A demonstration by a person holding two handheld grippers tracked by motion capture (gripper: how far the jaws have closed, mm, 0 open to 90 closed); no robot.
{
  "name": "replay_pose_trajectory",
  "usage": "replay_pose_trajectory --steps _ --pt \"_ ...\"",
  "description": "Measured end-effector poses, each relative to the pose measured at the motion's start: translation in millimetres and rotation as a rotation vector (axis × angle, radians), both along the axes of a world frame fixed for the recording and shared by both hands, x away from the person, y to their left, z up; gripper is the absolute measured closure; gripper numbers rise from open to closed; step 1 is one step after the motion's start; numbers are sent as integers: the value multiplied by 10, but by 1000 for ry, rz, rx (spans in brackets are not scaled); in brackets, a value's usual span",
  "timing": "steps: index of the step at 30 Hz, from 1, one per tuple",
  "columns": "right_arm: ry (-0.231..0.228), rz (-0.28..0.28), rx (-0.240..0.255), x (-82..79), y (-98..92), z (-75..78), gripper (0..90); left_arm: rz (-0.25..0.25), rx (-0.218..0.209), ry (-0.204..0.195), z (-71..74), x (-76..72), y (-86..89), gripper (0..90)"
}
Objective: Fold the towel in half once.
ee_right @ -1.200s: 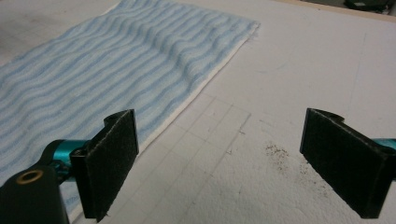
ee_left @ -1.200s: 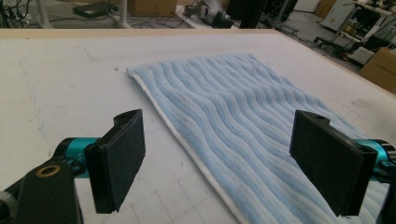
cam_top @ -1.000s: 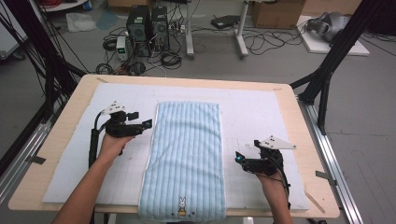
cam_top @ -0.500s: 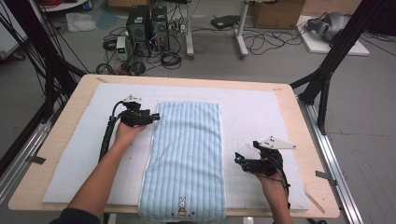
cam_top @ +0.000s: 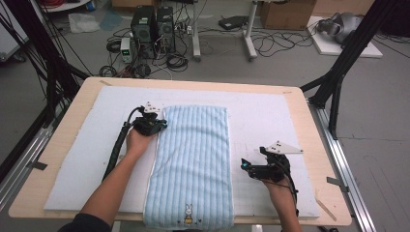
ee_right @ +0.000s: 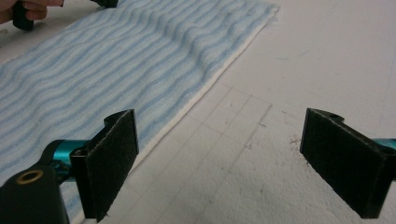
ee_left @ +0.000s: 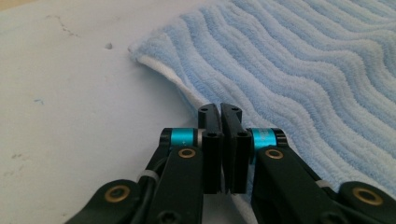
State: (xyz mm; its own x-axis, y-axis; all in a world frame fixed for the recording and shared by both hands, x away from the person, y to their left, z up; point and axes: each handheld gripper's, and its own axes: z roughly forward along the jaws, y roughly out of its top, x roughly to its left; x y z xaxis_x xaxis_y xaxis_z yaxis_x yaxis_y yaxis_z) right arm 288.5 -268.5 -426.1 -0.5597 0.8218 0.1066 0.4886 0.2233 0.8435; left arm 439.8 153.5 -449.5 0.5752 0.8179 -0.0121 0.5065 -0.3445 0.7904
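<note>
right hand-held gripper (ee_right: pixel 219 163) | jaws wide (over white mat (ee_right: pixel 289 93)) | beside towel (ee_right: pixel 116 70)

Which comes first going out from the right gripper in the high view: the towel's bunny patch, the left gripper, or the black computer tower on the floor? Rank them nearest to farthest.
From the right gripper:
1. Bunny patch, on the striped towel's near end, toward the left.
2. Left gripper, across the towel at its far-left edge.
3. Black computer tower, on the floor beyond the table.
</note>
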Motion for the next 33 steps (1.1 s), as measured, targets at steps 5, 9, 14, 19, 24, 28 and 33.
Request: replay_pose_trajectory --steps 5,9,14,19,24,28,33 --pt "4 -3 9 101 56 24 107 29 -56 29 2 28 67 877" --pt "18 -17 10 350 174 71 107 36 -98 39 7 34 95 877" --pt "56 -2 -10 790 377 84 202 28 -122 43 4 44 118 876" --pt "118 -24 -72 1155 532 5 289 27 -125 47 -5 49 130 877" --pt "184 -63 -72 1358 587 -138 369 20 -133 53 -14 54 137 877" --pt "171 -36 -131 1372 652 -175 585 25 -141 55 -20 58 143 877" --pt "138 24 -215 1346 770 -155 866 31 -152 51 -14 64 151 879"
